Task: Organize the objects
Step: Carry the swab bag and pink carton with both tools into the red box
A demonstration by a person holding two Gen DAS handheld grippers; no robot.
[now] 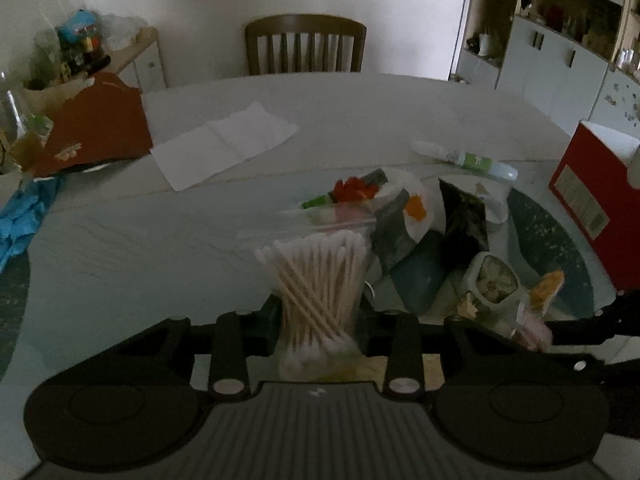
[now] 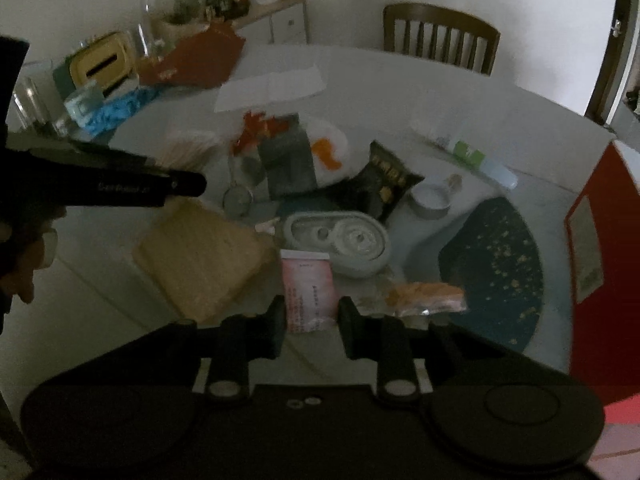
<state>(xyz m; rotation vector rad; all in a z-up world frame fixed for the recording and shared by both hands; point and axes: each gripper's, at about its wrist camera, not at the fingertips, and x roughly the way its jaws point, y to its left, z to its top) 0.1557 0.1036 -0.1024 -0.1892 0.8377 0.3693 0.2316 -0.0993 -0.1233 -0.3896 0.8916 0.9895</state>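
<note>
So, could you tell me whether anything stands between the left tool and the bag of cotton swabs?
Nothing visible does: the left tool already has the bag of cotton swabs upright between its fingers, with no other object in between.

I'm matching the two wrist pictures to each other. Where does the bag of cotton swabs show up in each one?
Left wrist view: bag of cotton swabs at lower centre, clamped in the left gripper.
Right wrist view: upper left of centre, behind the left gripper's black body, partly hidden and blurred.
Shared landmark: the wooden chair beyond the table.
</note>
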